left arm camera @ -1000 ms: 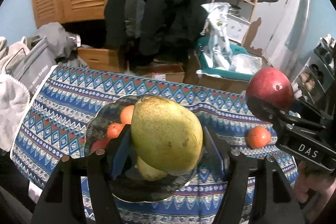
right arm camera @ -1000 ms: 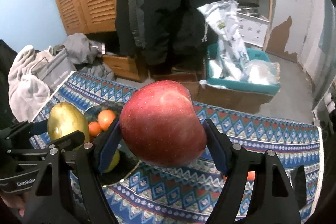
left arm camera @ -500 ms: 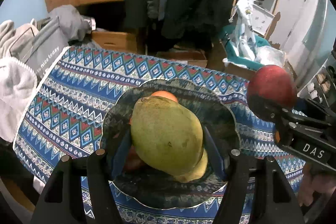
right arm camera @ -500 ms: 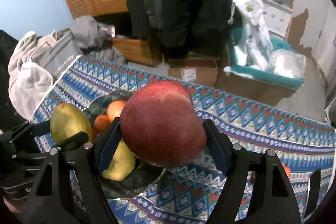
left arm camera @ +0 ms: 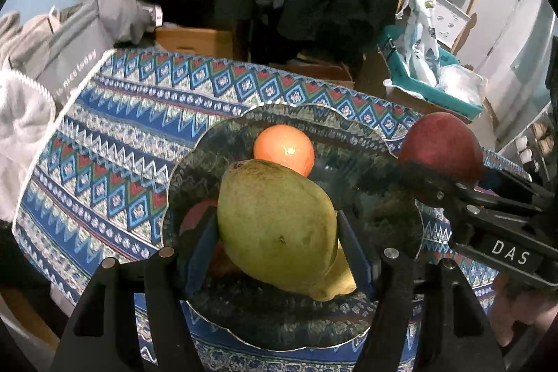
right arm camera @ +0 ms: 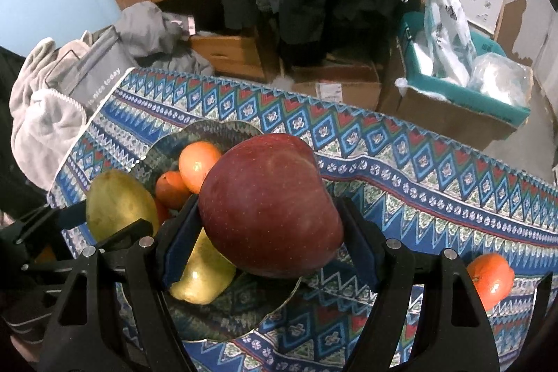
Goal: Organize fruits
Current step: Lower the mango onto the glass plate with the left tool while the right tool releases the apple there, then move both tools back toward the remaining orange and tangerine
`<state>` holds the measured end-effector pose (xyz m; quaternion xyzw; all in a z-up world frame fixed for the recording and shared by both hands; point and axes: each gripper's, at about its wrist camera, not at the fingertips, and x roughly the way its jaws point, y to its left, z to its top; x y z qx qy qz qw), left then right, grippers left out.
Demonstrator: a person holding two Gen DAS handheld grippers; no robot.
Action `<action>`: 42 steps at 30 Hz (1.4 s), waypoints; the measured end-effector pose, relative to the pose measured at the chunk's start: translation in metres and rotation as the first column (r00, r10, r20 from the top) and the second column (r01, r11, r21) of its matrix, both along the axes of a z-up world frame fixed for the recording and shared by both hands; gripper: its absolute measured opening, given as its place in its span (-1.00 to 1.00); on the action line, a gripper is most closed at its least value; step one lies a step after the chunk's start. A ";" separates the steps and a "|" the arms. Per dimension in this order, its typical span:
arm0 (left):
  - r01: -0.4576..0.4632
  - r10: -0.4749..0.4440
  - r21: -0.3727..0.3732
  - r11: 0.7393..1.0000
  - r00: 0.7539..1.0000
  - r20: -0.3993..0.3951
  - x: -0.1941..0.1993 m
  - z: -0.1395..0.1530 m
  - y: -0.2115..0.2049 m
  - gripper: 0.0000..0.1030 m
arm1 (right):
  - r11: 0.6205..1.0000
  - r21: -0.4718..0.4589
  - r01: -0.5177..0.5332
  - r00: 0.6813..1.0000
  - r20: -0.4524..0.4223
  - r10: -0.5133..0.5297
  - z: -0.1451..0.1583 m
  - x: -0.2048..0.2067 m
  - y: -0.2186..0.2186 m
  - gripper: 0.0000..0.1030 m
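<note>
Right now we have a fruit in each hand. Our left hand-held gripper (left arm camera: 277, 234) is clamped on the pear (left arm camera: 275, 229), pads pressing its two sides, and holds it over the middle of the dark plate (left arm camera: 348, 124). Our right hand-held gripper (right arm camera: 268, 232) is clamped on the red apple (right arm camera: 270, 206), above the plate's right edge.

Both fruits look firm and fairly heavy for their size, with smooth skin that could slip, so we judge a hold across the widest part, as now, to be the safe one. The pear probably bruises more easily than the apple, so a gentle set-down suits it.

The plate is already crowded: an orange (left arm camera: 283, 153) sits at the far side, a smaller orange (right arm camera: 171, 190) beside it, and a second pear (right arm camera: 202, 271) lies at the near side. Free room seems to remain on the right of the plate. The two grippers sit close together, so they could knock each other. One loose orange (right arm camera: 491, 276) waits on the patterned tabletop (right arm camera: 418, 169), near right, well apart from the plate.
</note>
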<state>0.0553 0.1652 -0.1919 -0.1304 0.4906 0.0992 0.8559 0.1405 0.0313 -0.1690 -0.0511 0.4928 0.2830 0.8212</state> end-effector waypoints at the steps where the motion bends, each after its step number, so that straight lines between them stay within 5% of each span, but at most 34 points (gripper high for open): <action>1: -0.005 0.005 -0.007 1.000 1.000 -0.008 0.000 -0.002 0.002 0.35 | 1.000 0.000 0.000 1.000 -0.005 0.000 -0.002 0.000 0.001 0.50; 15: -0.006 0.007 0.022 1.000 0.999 -0.034 0.001 -0.007 0.002 0.35 | 1.000 -0.021 0.002 0.997 -0.073 -0.004 -0.019 0.004 0.000 0.52; 26: -0.015 0.012 0.076 0.997 0.999 0.042 -0.007 0.014 -0.001 0.55 | 0.999 0.039 0.037 0.999 -0.016 -0.037 0.010 0.006 -0.015 0.52; 42: 0.034 -0.043 0.098 0.995 0.995 0.092 -0.012 0.040 -0.032 0.56 | 0.994 -0.082 0.068 0.987 0.148 -0.055 0.048 -0.016 -0.045 0.52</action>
